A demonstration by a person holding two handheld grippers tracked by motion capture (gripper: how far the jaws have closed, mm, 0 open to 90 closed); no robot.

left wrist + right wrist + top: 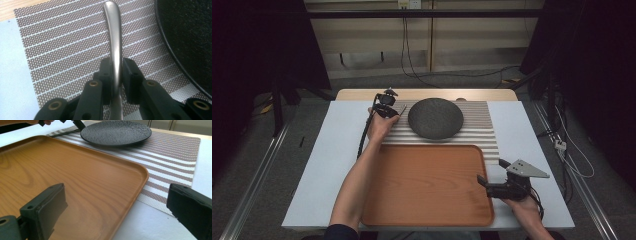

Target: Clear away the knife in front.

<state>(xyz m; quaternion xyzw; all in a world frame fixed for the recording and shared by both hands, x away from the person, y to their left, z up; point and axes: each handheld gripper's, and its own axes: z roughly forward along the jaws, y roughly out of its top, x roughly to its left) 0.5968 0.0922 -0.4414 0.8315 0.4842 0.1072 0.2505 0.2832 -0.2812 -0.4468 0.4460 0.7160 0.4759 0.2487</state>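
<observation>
My left gripper (116,72) is shut on the handle of a silver metal utensil (113,37), which points out ahead over the striped placemat (62,50). From above, that gripper (388,107) sits at the mat's far left corner, just left of the dark round plate (435,118). The utensil's working end is hidden. My right gripper (492,171) stands open at the right edge of the wooden tray (427,185). In its own view the jaws of the right gripper (120,205) straddle the tray's rim (140,170) with nothing between them.
The tray lies bare at the near middle of the white table (327,165). The placemat (477,135) runs behind it, with the plate (116,132) on it. Cables hang at the wall behind and along the floor to the right.
</observation>
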